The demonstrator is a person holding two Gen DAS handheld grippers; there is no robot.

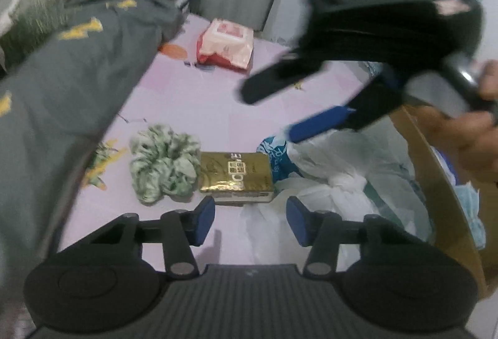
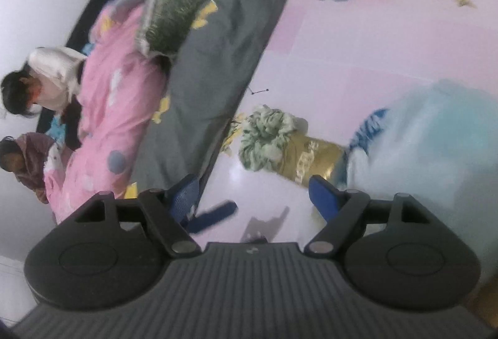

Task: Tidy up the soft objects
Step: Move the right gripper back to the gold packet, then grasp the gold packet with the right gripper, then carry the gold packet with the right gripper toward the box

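While the green-and-white fabric scrunchie (image 1: 164,163) lay on the pink bedsheet (image 1: 193,96), touching a gold foil packet (image 1: 235,172), the left tongs (image 1: 250,220) hovered near it, apart and empty; the right tongs (image 2: 253,196) were likewise spread, holding nothing.

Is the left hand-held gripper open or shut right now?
Open. The left hand-held gripper has its blue pads spread wide apart with nothing between them, just short of the gold packet on the pink sheet.
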